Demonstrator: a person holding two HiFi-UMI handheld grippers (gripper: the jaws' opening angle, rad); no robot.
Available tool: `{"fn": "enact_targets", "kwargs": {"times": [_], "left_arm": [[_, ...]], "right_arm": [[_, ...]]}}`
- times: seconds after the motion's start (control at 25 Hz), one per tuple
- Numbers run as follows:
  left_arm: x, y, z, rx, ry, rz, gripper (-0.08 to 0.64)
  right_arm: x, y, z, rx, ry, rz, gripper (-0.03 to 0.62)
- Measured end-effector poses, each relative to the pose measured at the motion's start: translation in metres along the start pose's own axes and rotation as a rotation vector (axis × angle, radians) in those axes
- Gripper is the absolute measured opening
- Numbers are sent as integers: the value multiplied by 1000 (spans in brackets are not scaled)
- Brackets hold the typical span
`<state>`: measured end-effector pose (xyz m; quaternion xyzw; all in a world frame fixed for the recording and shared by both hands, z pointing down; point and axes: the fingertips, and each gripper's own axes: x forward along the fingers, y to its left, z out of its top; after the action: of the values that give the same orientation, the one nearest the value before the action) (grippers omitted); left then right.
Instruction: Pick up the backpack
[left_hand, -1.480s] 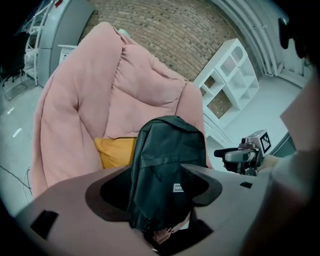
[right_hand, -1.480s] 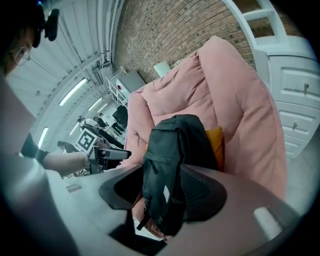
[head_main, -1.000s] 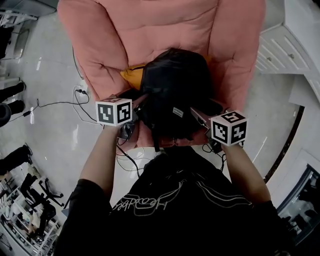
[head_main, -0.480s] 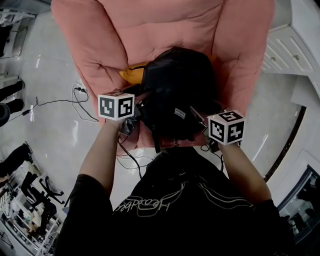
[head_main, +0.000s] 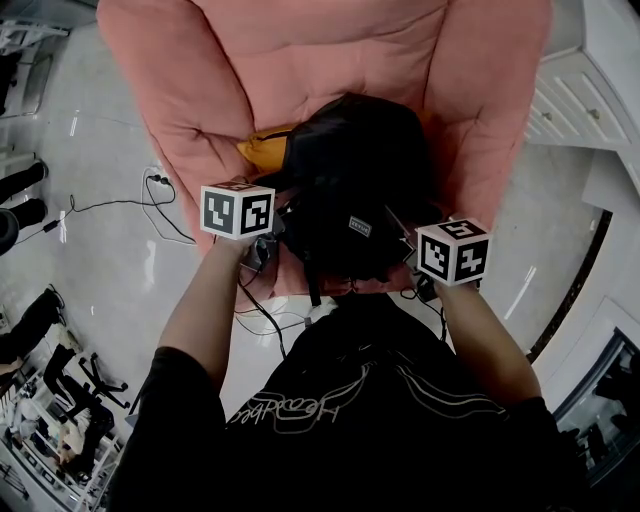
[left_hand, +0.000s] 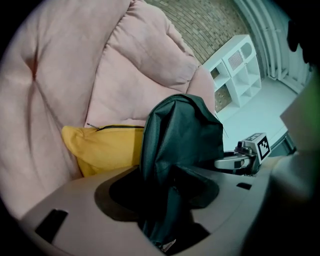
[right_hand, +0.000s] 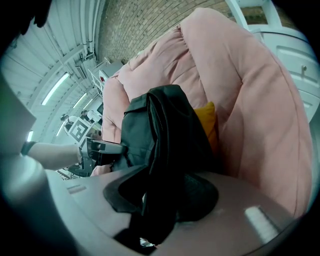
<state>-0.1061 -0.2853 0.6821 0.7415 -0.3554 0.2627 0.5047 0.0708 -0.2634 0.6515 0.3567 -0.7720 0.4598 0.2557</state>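
Note:
A black backpack (head_main: 350, 190) stands on the seat of a pink armchair (head_main: 330, 50), with a yellow cushion (head_main: 262, 148) tucked behind its left side. My left gripper (head_main: 285, 215) is at the backpack's left side. In the left gripper view a fold of the backpack (left_hand: 180, 135) fills the gap of the left gripper (left_hand: 165, 192), whose jaws are closing on it. My right gripper (head_main: 400, 232) is at the bag's right side. The right gripper (right_hand: 160, 197) also has backpack fabric (right_hand: 160, 130) bunched between its closing jaws.
Cables (head_main: 150, 200) and a power strip lie on the pale floor left of the chair. A white cabinet (head_main: 590, 100) stands at the right. People's legs (head_main: 20, 190) and gear are at the far left. Each gripper sees the other across the bag.
Both grippers have sunk slightly and come in against the backpack's sides. Their jaws have narrowed onto the fabric. The backpack itself has not moved.

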Motion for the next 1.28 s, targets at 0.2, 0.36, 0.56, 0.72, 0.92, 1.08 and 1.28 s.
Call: {"fn": "enact_targets", "kwargs": {"times": [0.2,0.36,0.56,0.72,0.92,1.08,1.28], "left_arm": [[-4,-3,-1,3,-39,24,195],[-7,-7,-4,2,-55,39,179],[-14,-13,-9,9,-77,54,160],[-21,-17,-15,-6,-75,71,157],[-30,-25,-27,-15,-78,87,153],[-36,-34,-33,-5,-88,86,147],[-45,-41,-43,-1,-87,88,145]], "right_arm": [[-1,4,-2,22,-5,15,110],[-2,6,-5,28,-12,10,82],[-4,9,-8,38,-26,8,66],[-8,14,-12,37,-33,6,61],[-15,20,-20,27,-50,5,57],[-22,23,-27,22,-80,-5,57],[-30,31,-35,6,-107,-3,55]]}}
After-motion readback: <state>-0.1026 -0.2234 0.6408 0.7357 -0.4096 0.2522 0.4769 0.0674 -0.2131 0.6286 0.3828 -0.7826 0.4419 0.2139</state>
